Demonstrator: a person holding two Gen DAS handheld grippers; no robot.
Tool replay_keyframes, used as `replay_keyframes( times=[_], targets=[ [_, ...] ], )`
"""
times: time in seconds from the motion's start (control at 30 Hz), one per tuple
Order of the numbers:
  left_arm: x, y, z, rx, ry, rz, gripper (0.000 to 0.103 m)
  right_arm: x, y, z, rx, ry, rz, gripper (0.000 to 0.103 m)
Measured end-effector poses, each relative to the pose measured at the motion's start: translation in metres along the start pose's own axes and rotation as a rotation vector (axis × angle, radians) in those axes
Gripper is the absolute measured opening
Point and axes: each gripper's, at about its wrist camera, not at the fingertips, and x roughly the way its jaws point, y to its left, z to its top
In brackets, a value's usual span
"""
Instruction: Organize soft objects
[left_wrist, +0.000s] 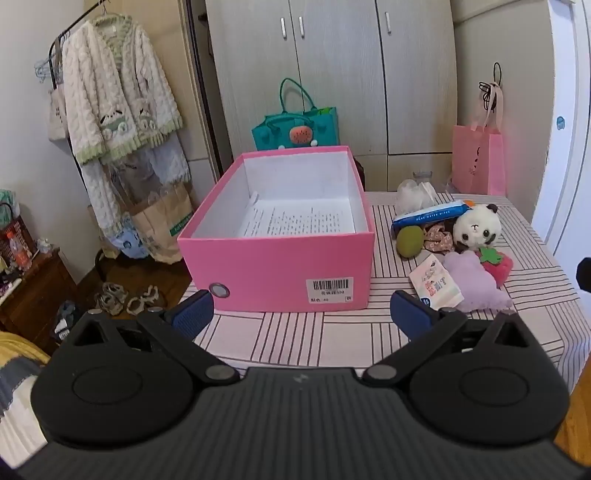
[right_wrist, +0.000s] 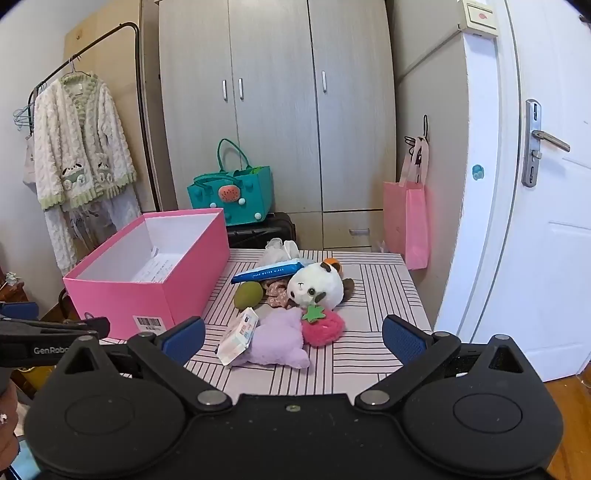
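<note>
Soft objects lie heaped on the striped tablecloth (right_wrist: 369, 288), just right of the pink box (left_wrist: 280, 266), presumably gathered there for loading: 1 panda plush (right_wrist: 316, 282), 1 purple plush (right_wrist: 277, 341), 1 strawberry plush (right_wrist: 325, 326), 1 green ball (right_wrist: 248, 294), 1 floral scrunchie (right_wrist: 277, 291), 2 wipe packs. The box stands lidless, holding only a printed sheet. The left gripper (left_wrist: 301, 314) and right gripper (right_wrist: 293, 338) hover with fingers spread wide, grasping nothing.

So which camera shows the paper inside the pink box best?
The left wrist view: it looks down into the pink box, so the printed paper on its floor shows nearly whole. The right wrist view sees the box from the side, so only a slanted strip of paper shows.
</note>
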Motion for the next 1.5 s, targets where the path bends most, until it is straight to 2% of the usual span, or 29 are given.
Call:
replay_keyframes(
  times=[0.23,0.43,0.77,1.5],
  targets=[
    [0.003,0.007,-0.002,-0.003,-0.019,-0.003,0.103,0.004,0.000,-0.003,0.000,0.011,-0.005,0.103],
    [0.011,0.013,-0.002,-0.037,-0.006,-0.002,0.103,0.014,0.000,-0.006,0.008,0.042,-0.006,0.103],
    [0.011,0.014,-0.005,-0.009,0.001,-0.002,0.103,0.013,0.003,-0.007,0.001,0.042,0.006,0.103],
    [0.012,0.013,-0.005,-0.021,0.003,-0.012,0.103,0.015,0.006,-0.008,0.010,0.046,0.014,0.103]
  ],
)
